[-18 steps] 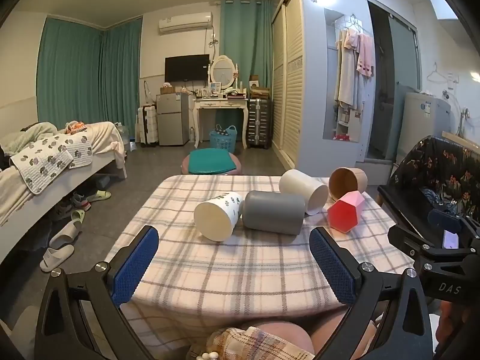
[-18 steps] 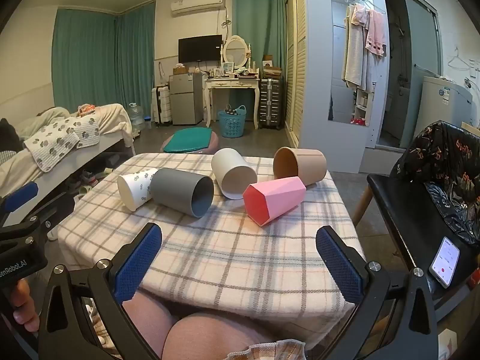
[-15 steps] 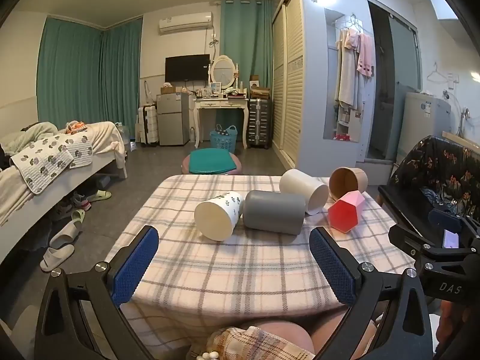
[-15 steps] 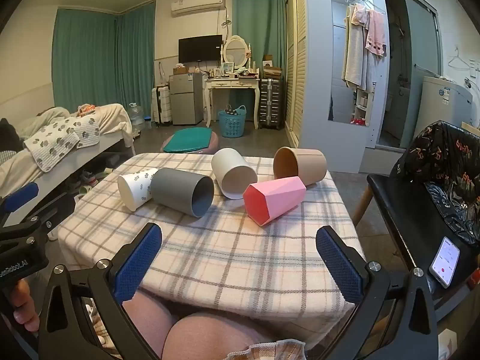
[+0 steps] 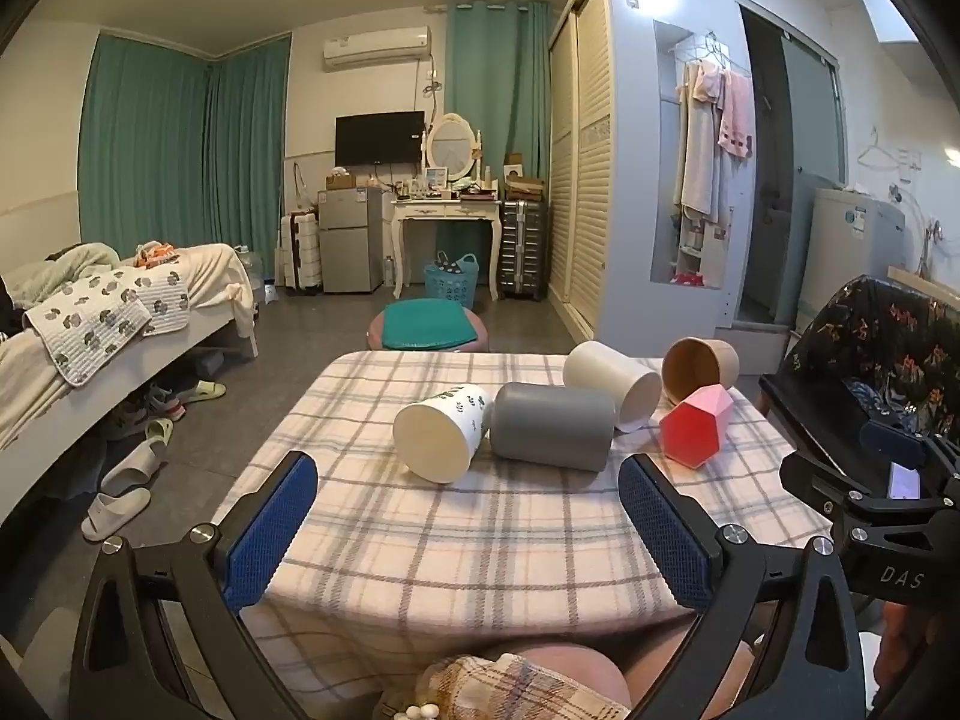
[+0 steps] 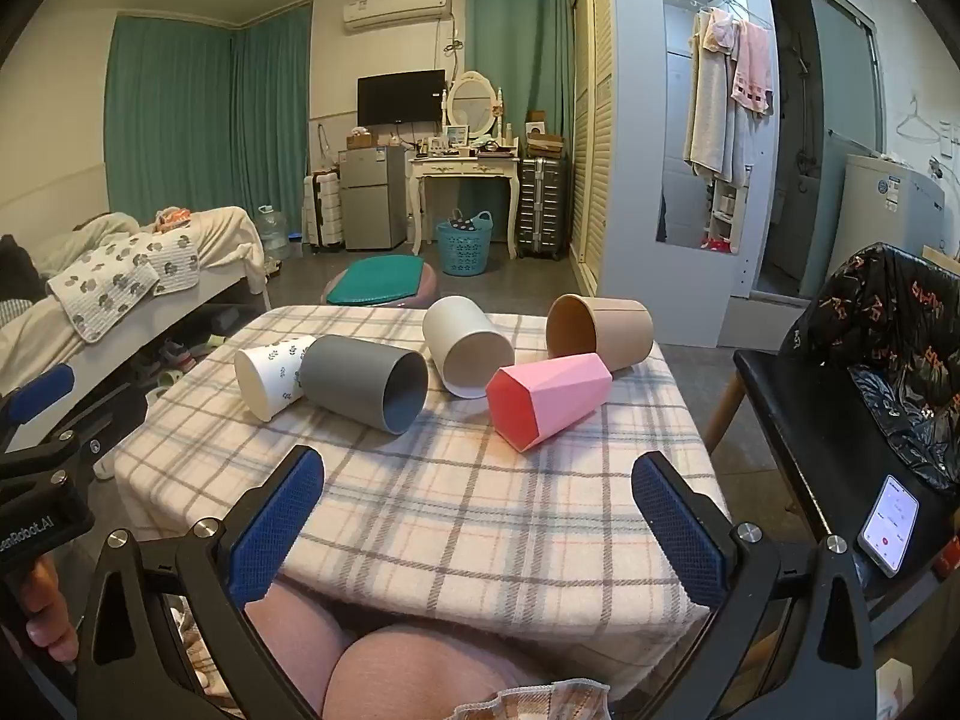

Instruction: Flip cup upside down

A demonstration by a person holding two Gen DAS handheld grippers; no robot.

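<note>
Progress: nothing flipped yet, all five cups lie on their sides on the table | left gripper: spread, empty, leaf-print cup and grey cup just ahead | right gripper: spread, empty, pink cup ahead, white cup and tan cup beyond | left: grasp, upend, set rim-down.

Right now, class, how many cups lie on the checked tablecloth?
5, all on their sides in a row: leaf-print cup leftmost, grey cup, cream cup, pink cup, tan cup rightmost. None seems hidden.
</note>
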